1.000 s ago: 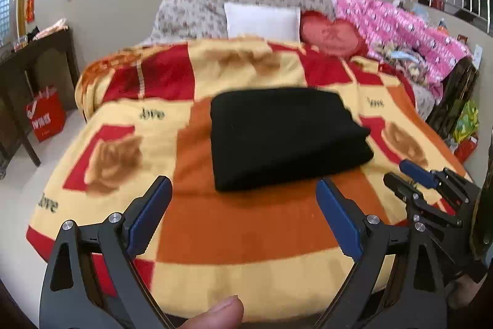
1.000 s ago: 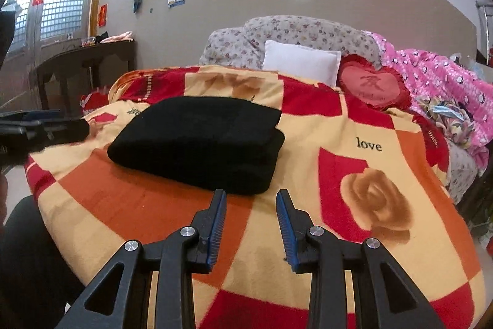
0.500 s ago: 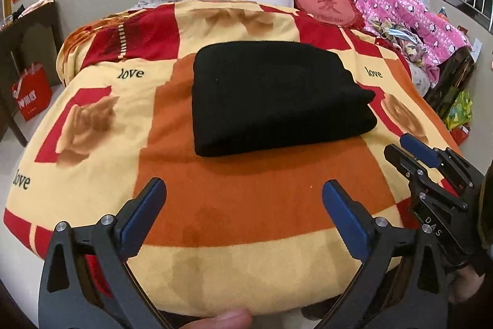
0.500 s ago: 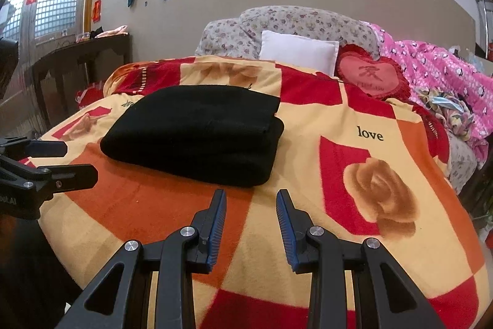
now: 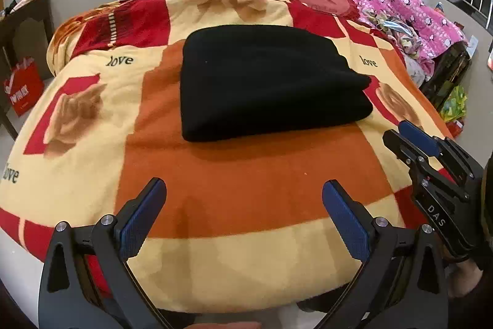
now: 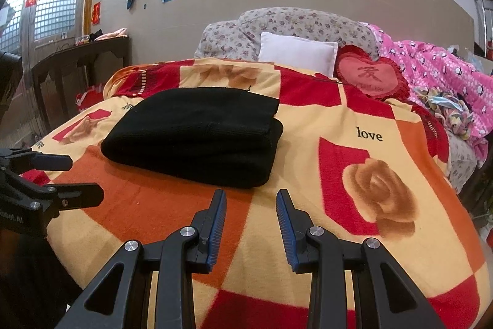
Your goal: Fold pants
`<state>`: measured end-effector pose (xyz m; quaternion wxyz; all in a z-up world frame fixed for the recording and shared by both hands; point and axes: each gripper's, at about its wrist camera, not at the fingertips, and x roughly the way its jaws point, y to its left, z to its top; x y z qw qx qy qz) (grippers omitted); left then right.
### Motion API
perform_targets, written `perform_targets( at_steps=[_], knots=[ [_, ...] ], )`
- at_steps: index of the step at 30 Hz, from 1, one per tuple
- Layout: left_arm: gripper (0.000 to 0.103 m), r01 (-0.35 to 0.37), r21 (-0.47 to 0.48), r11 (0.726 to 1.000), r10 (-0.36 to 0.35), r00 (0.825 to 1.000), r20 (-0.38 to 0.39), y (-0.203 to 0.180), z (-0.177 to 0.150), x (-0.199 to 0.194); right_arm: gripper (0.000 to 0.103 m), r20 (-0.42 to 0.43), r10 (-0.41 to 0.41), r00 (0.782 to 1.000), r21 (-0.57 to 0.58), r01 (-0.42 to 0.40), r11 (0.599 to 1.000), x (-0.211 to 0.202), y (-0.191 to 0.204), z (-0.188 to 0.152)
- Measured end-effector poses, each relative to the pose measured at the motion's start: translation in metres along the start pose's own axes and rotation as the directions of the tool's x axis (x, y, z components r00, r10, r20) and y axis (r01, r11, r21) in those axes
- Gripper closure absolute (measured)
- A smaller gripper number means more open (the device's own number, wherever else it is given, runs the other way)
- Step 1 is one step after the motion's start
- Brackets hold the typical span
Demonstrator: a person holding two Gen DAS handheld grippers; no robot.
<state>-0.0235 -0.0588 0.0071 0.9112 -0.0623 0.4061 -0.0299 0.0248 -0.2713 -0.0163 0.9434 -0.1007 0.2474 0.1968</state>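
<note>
Tilting downward over the last second, the left wrist view is now taking in more of the bed [image 5: 252, 199] and less of the wall, while the right wrist view is sitting a little lower and closer than before; neither tool is touching cloth. Lying across the middle of the patterned blanket [image 5: 92, 125], the pants [image 5: 265, 82] are resting as a thick black rectangle with stacked layers showing at the right edge, so the folding is looking finished, or very nearly so, and both tools appear to be backing off rather than reaching in. Piling up along the far right side, a pink quilt [image 6: 443, 73] is staying well apart from the pants, as are the white pillow [image 6: 297, 53] and the red heart cushion [image 6: 369, 76] at the head of the bed. Nothing is sitting between the tools and the pants. Hovering near the foot of the bed, the left gripper [image 5: 243, 205] is holding its fingers wide, and the right gripper [image 6: 251, 215] is keeping its fingers narrow but parted, both gripping nothing.
</note>
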Motion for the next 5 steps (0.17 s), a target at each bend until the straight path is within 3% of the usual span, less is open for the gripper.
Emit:
perform_targets(
  at_steps=[5],
  knots=[
    [0.001, -0.001, 0.008, 1.000, 0.001, 1.000, 0.015, -0.0034, -0.0022, -0.0024, 0.071, 0.002, 0.001, 1.000, 0.001, -0.001, 1.000, 0.0003, -0.0003, -0.0002]
  ],
)
